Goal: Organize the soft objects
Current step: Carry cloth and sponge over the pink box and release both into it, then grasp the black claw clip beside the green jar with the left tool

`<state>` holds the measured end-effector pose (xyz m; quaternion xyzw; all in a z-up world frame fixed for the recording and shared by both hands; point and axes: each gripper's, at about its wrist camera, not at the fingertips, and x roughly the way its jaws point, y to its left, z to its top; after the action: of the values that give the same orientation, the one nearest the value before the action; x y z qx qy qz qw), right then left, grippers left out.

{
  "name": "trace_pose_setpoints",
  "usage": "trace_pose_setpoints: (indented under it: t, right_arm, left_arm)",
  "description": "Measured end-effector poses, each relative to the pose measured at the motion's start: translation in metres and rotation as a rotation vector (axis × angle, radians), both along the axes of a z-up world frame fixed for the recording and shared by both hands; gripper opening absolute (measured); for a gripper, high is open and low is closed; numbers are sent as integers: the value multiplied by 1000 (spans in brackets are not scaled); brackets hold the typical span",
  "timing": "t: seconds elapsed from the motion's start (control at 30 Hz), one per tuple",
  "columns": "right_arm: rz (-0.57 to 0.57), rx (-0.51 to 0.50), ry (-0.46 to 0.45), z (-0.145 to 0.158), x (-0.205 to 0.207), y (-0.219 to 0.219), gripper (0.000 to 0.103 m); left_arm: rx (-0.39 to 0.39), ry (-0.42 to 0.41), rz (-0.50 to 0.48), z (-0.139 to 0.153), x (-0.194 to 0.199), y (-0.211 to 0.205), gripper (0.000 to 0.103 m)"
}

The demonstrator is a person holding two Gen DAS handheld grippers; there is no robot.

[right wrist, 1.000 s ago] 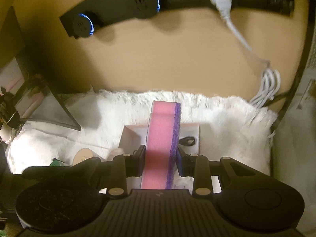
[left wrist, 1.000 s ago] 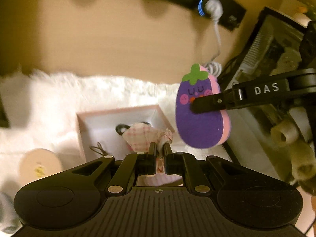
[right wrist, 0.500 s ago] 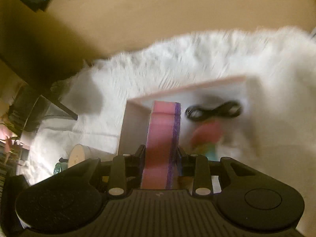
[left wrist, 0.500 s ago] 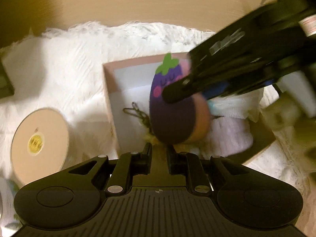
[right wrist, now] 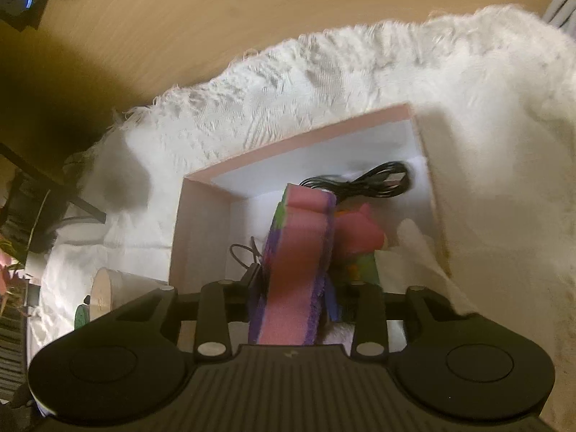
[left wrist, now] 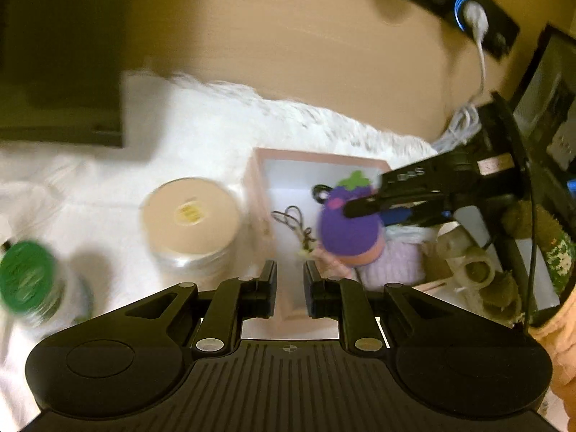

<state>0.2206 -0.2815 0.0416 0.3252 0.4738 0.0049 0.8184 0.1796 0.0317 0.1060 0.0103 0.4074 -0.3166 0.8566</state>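
A purple and pink eggplant sponge (left wrist: 347, 228) hangs over the pink box (left wrist: 309, 156), held by my right gripper (left wrist: 363, 210). In the right wrist view the sponge (right wrist: 298, 266) stands between the right gripper's fingers (right wrist: 293, 289), tilting inside the box (right wrist: 298, 144). The fingers look spread a little wider than the sponge. My left gripper (left wrist: 289, 280) is slightly open and empty, just before the box's near edge. Soft items lie in the box: a lilac cloth (left wrist: 392, 266) and a pink and green toy (right wrist: 360, 241).
A black cable (right wrist: 363, 181) lies at the box's back. A round tan-lidded tin (left wrist: 190, 216) and a green-lidded jar (left wrist: 27, 279) stand left of the box on the white fluffy mat (right wrist: 324, 82). A power strip (left wrist: 468, 7) lies on the wooden desk behind.
The right gripper lowered the sponge into the box and its fingers spread. The left gripper let go of the checked cloth, drew back and now stands empty.
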Motion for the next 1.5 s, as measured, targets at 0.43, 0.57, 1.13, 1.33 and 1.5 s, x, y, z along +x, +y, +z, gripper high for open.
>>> trace_pose_setpoints:
  t: [0.43,0.57,1.13,1.33,1.5]
  right_arm:
    - [104,-374,-251,84,-83,60,61]
    - [193,-471,-328,88,-109,106,68]
    - [347,-518,-177,40,-125,237,70]
    - [371,-545,-148,36,-125,259,70]
    - [370,-581,-151,34,-124,267,70]
  left_arm:
    - [-11,31,473,-10,-15,189,17]
    - [-3,51,511,-14,-5,214,17]
    - [-110,314,370,-10,156,209,18]
    - [95,351,258,-42,179,180,19]
    - [125,345,226,-49,173,193,22]
